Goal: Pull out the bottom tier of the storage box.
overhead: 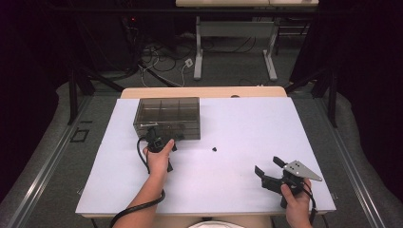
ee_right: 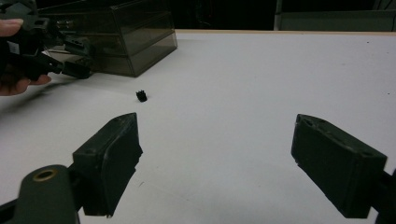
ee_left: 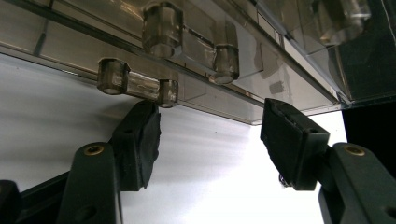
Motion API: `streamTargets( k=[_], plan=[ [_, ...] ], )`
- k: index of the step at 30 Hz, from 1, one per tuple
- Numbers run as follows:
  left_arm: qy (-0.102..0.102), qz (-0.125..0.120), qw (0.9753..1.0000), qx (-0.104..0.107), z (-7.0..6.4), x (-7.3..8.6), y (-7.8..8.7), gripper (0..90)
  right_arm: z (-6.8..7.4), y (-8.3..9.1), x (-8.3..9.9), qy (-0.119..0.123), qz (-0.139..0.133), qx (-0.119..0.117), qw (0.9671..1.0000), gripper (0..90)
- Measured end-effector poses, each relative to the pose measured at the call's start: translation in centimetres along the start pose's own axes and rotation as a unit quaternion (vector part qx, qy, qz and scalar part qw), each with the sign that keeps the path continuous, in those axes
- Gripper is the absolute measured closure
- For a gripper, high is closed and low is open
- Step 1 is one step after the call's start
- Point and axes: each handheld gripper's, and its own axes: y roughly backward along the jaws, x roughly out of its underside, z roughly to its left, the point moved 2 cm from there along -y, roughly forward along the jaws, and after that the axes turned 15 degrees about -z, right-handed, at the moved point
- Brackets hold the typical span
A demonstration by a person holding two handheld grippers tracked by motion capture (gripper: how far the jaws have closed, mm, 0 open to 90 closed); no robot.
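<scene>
Working at the box (overhead: 167,116), set on the far left of the worktop (overhead: 247,123), with its smoky walls letting the compartments show through. Holding the left hand-held gripper (overhead: 156,134) right up against the near wall of that box, with jaws spread apart and clamped on nothing. Seen along the left gripper view, reaching the left hand-held gripper (ee_left: 210,135) just under a row of clear hinge knuckles (ee_left: 135,84), one pad almost touching the lowest knuckle, the other off to the side below the box edge; probably lined up that way to catch the lid's lip or steady the box, though impossible to tell yet which. Keeping the right hand-held gripper (overhead: 267,166) low at the near right, well apart from the box, jaws likewise wide and empty, most likely waiting out of the way for its turn. Leaving a small black part (overhead: 215,148) loose on the bare surface between the two, nearer the box; from the right gripper view, pointing the open right hand-held gripper (ee_right: 217,158) roughly toward that part (ee_right: 141,96), a sensible stance for picking it up once a compartment is reachable.
</scene>
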Motion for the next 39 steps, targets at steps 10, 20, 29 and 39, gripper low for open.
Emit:
streamTargets(
  k=[10, 20, 29, 39],
  plan=[
    [-0.001, -0.008, 1.0000, -0.006, 0.27, 0.06, 0.04, 47.2, -0.04, -0.04, -0.01, 0.004, -0.002, -0.001, 1.0000, 15.0],
    [0.000, -0.018, 0.9997, -0.016, 0.66, 0.17, 0.11, 58.3, -0.04, -0.05, -0.01, 0.004, 0.001, -0.002, 1.0000, 15.0],
    [0.001, -0.027, 0.9994, -0.024, 0.81, 0.27, 0.11, 64.2, 0.04, -0.06, 0.00, 0.001, 0.001, -0.002, 1.0000, 15.0],
    [0.005, -0.034, 0.9988, -0.035, 0.98, 0.42, 0.15, 71.5, 0.03, -0.12, 0.02, 0.002, 0.000, -0.005, 1.0000, 15.1]
  ],
)
